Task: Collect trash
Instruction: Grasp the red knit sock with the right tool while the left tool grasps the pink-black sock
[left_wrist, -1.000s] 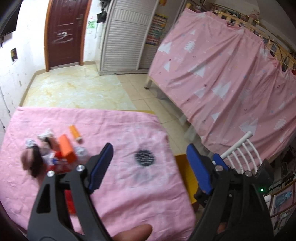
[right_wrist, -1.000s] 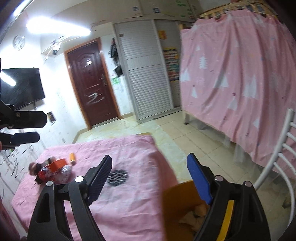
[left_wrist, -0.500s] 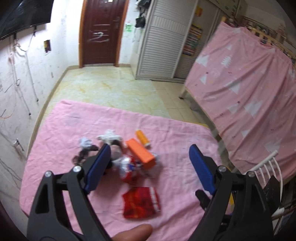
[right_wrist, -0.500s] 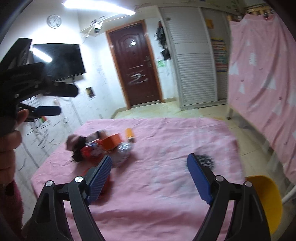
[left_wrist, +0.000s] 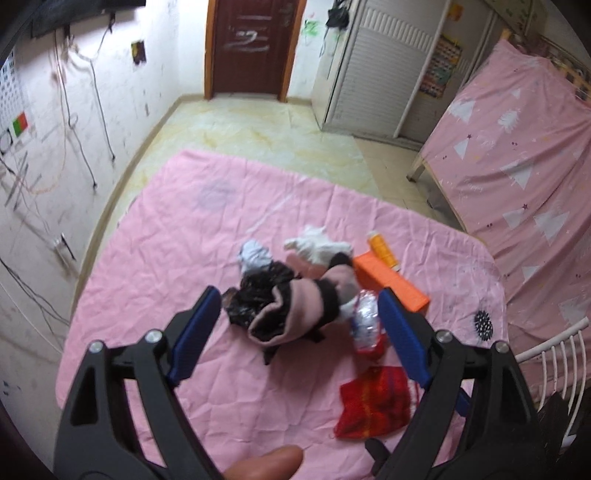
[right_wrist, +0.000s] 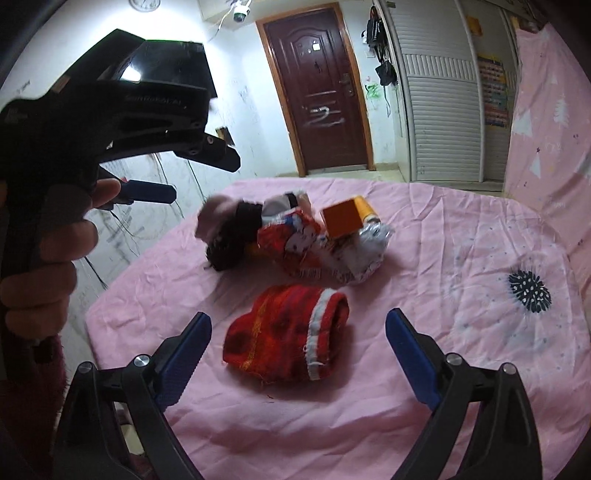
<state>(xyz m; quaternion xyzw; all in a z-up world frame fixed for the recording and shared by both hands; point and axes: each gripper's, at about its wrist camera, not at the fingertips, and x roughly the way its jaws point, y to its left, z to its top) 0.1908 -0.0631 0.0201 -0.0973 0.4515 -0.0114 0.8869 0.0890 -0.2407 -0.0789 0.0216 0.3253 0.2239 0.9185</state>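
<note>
Red knitted sock (right_wrist: 286, 334) lies near the counter's (right_wrist: 461, 229) front edge between the opening, empty right claw (right_wrist: 297, 354); lower squarely before closing, while the wide-open, empty left claw (left_wrist: 299, 325) hovers over the pile.

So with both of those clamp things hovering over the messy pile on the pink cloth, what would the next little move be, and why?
Probably lower the right gripper onto the red knitted sock and close. Its jaws are opening, nothing is held, and the sock lies apart from the pile, framed between the blue pads. The left gripper is open too, aimed at the pink and black cloth bundle.
</note>
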